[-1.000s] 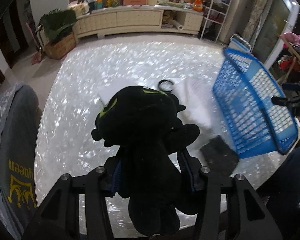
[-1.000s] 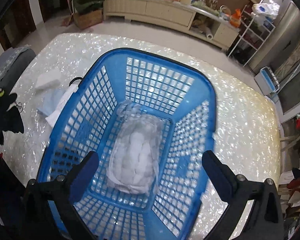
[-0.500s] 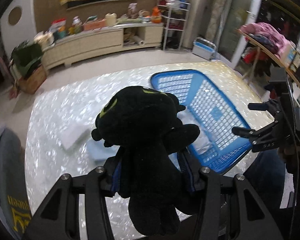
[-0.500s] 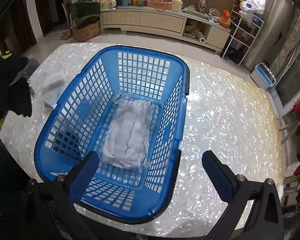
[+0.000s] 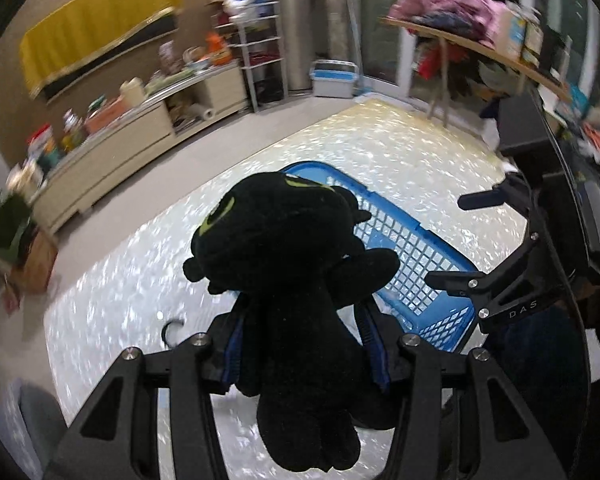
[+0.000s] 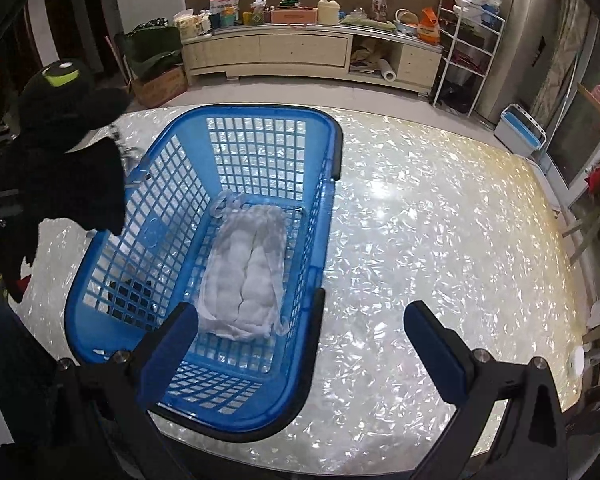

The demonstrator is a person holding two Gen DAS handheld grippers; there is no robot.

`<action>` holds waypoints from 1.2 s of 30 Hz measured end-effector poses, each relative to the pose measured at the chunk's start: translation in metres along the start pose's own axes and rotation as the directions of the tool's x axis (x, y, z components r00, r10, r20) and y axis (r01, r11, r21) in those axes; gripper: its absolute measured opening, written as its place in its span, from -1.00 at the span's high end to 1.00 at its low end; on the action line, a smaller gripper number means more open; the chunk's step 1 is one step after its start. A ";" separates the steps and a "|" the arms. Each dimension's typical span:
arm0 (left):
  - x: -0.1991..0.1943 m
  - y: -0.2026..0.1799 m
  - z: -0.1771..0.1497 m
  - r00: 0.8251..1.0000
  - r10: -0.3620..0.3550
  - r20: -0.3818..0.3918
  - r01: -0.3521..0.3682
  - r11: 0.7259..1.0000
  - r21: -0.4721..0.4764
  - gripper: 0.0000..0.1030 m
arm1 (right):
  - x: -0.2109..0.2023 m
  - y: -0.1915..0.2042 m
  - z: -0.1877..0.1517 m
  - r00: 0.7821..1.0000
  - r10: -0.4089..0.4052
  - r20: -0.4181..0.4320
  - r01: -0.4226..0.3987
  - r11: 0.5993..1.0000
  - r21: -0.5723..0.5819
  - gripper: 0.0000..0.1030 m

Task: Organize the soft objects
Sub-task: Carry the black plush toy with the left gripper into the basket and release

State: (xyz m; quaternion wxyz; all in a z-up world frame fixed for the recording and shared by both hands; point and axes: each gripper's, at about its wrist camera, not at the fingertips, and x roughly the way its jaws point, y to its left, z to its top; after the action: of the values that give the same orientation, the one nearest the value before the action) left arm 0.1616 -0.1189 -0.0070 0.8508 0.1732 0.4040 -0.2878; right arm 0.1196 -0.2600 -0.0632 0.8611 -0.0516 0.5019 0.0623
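My left gripper [image 5: 300,344] is shut on a black plush toy [image 5: 284,264] with green eyes, held in the air above the table beside the blue mesh basket [image 5: 416,264]. The right wrist view shows that same plush toy [image 6: 60,160] at the far left, hanging at the basket's left rim. A white padded cloth [image 6: 248,276] lies on the floor of the blue basket [image 6: 332,152]. My right gripper [image 6: 300,340] is open over the basket's near right corner, nothing between its fingers. From the left wrist view the right gripper [image 5: 456,240] appears at the right, beyond the basket.
The basket stands on a pale shimmering table [image 6: 440,240]. A small black ring [image 5: 172,330] lies on the table left of the plush. A dark object [image 6: 128,300] shows through the basket's left wall. A cabinet [image 6: 300,52] and a wire rack [image 6: 468,40] stand beyond.
My left gripper has swung to the right and risen with the plush toy, which now hangs at the basket's left rim. The right gripper has shifted slightly toward the basket's right side.
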 end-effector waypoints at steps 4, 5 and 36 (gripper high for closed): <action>0.017 -0.008 0.013 1.000 -0.016 -0.013 0.017 0.996 0.088 0.07 | 0.005 -0.006 0.003 1.000 0.000 0.004 0.000 1.000 0.018 -1.00; 0.020 -0.009 0.015 1.000 -0.022 -0.017 0.023 0.995 0.098 0.07 | 0.006 -0.007 0.004 1.000 0.000 0.003 0.000 1.000 0.021 -1.00; 0.148 -0.015 0.035 0.965 -0.099 -0.243 0.164 0.952 0.260 0.06 | 0.070 -0.041 0.004 0.996 0.034 -0.084 -0.026 0.995 0.095 -1.00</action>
State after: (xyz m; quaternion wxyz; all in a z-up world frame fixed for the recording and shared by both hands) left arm 0.2473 -0.2007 -0.1031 0.7452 0.2951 0.4647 -0.3763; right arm 0.1635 -0.2964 -0.1213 0.8394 -0.0063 0.5413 0.0494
